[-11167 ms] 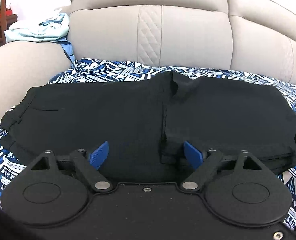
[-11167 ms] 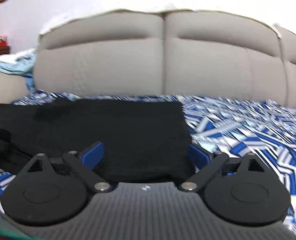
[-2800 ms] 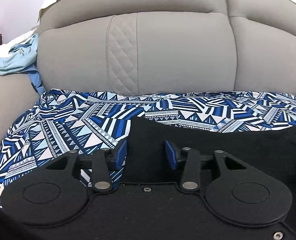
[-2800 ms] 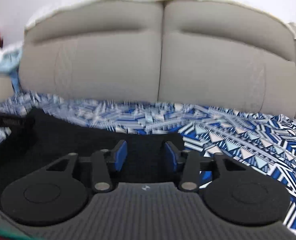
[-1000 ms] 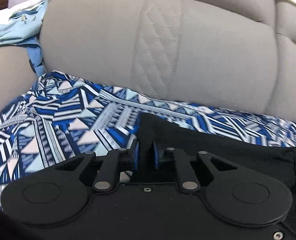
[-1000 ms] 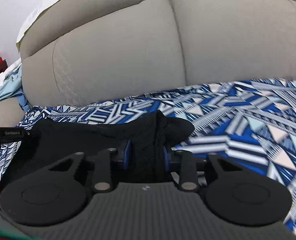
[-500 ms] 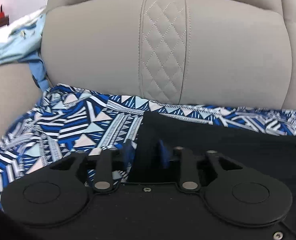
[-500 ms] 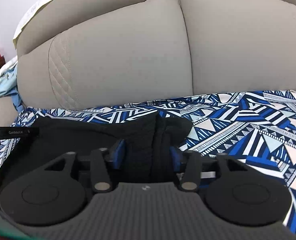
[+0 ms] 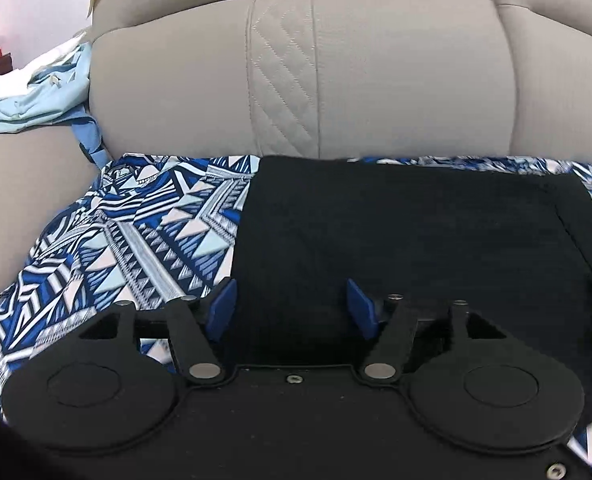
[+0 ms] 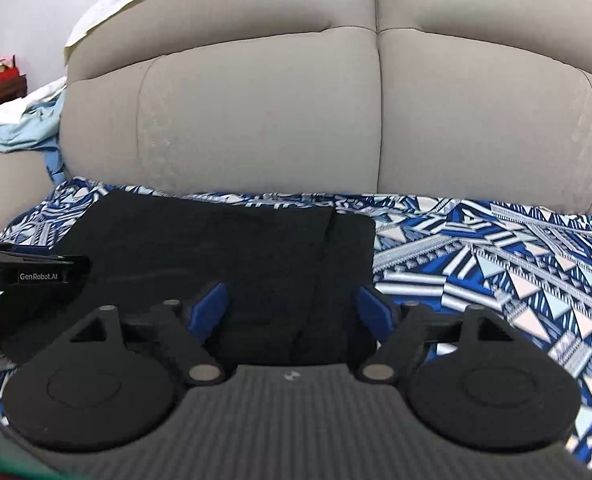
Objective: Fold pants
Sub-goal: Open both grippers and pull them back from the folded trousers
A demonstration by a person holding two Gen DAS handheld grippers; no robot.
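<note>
The black pants (image 9: 407,232) lie folded flat in a compact rectangle on the blue and white patterned cover (image 9: 136,240) of the sofa seat. My left gripper (image 9: 292,306) is open and empty, low over the near left edge of the pants. In the right wrist view the pants (image 10: 216,248) show a fold line near their right edge. My right gripper (image 10: 292,308) is open and empty over the near right part of the pants. The left gripper's body (image 10: 28,270) shows at the left edge of the right wrist view.
The grey sofa backrest (image 9: 335,80) rises right behind the pants. A light blue garment (image 9: 36,100) lies on the left armrest. The patterned cover (image 10: 495,260) stretches to the right of the pants. A wooden shelf (image 10: 0,88) stands far left.
Both grippers have opened and let go of the pants' edge. The pants have dropped flat onto the cover, and both grippers have drawn back a little.
</note>
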